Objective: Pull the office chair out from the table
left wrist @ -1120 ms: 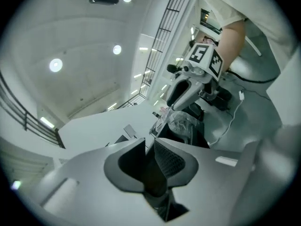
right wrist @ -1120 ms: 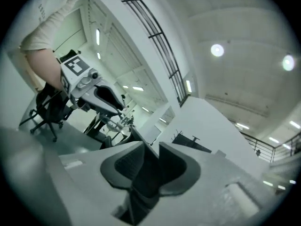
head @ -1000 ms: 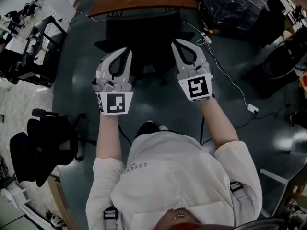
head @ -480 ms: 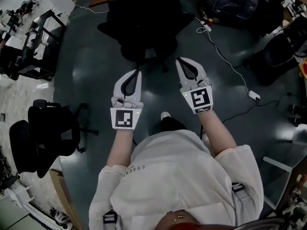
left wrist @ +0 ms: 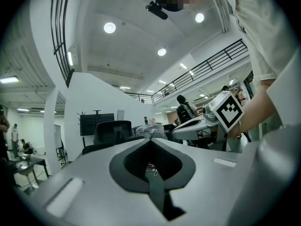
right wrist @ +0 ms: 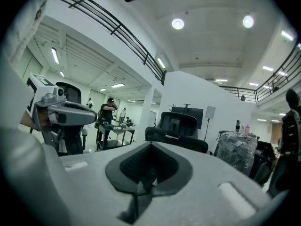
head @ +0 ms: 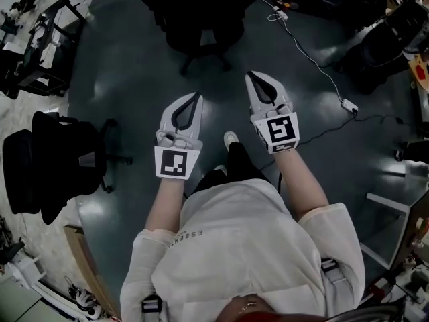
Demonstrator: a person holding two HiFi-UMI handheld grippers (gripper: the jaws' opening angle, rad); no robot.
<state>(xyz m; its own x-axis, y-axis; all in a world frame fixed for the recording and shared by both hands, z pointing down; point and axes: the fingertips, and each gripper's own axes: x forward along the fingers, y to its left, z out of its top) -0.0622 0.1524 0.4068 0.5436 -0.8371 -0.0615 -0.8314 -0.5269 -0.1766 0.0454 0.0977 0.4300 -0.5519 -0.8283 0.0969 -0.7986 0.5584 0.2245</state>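
A dark grey, glossy floor is stretching across this open office, with white walls and a railed balcony showing beyond it in the two gripper views. Off to the left a second black high-backed swivel chair [head: 53, 163] is standing near the person's side. The left gripper [head: 195, 97], pale grey with a square-marker cube, is pointing forward over bare floor; its jaws are pressing together on nothing. Ahead, near the top middle of the head view, the black mesh office chair [head: 201, 19] the task names is sitting on open floor, well apart from both grippers. I cannot make out the surface it belongs to. The right gripper [head: 256, 79] is hanging just beside its twin, its jaws likewise pressed together and empty. Further right a thin white cable with a small adapter block [head: 348, 104] is snaking across the floor.

To my eye the chair is looking pulled out and released. What is worrying me is the footing: a backward step could be catching that cable or bumping the spare chair, and the freed chair, being on castors, could be drifting.
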